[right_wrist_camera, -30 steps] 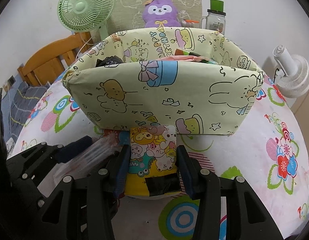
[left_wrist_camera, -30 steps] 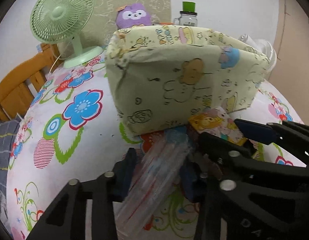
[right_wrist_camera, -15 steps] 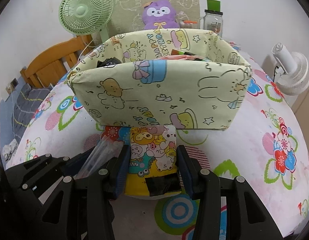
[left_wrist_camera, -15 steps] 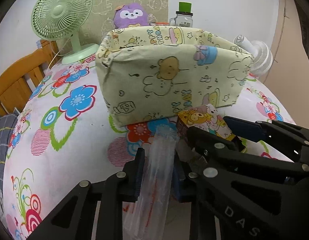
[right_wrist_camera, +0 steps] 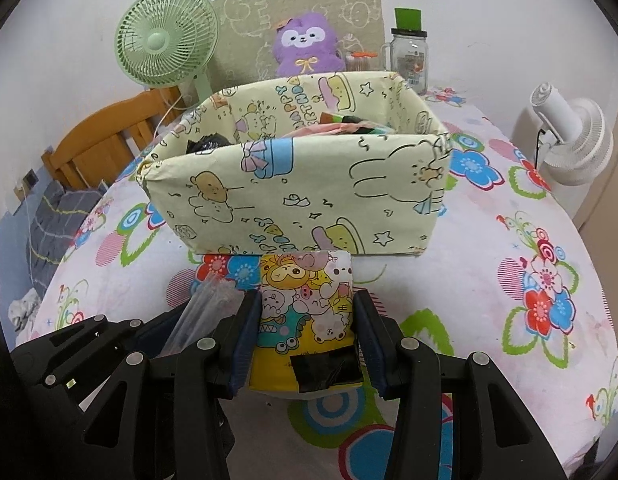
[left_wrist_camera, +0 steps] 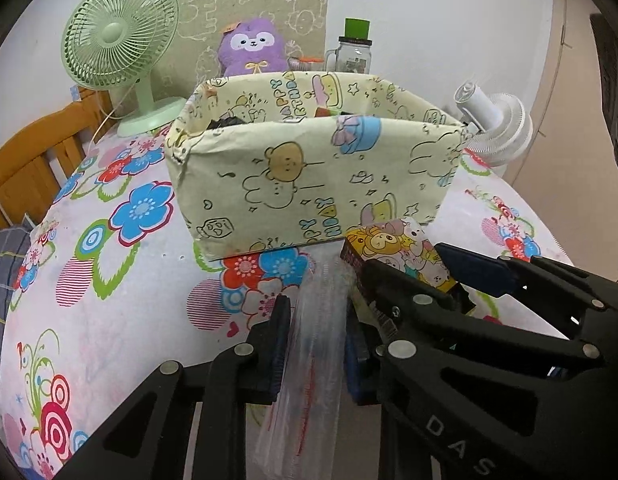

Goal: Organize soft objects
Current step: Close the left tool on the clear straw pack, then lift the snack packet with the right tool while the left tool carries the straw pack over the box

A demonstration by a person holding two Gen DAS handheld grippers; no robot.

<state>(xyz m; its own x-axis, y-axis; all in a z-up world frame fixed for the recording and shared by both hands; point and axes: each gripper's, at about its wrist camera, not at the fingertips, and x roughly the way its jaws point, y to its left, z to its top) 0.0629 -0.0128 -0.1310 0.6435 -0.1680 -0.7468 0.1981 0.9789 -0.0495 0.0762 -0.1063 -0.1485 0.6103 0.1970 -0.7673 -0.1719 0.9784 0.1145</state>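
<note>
Both grippers have pulled back from the box (right_wrist_camera: 297, 176).
Left gripper (left_wrist_camera: 315, 344) clamps a slippery bag (left_wrist_camera: 313, 360), right gripper (right_wrist_camera: 305, 340) a pack (right_wrist_camera: 307, 312); the bag may slip.

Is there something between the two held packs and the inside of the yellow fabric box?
Only the fabric box's near wall. The cartoon pack in the right gripper and the clear pack in the left gripper sit below its rim.

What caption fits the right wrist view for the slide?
Right gripper shut on a cartoon-print packet before the fabric storage box; left gripper holds a clear plastic bag beside it.
</note>
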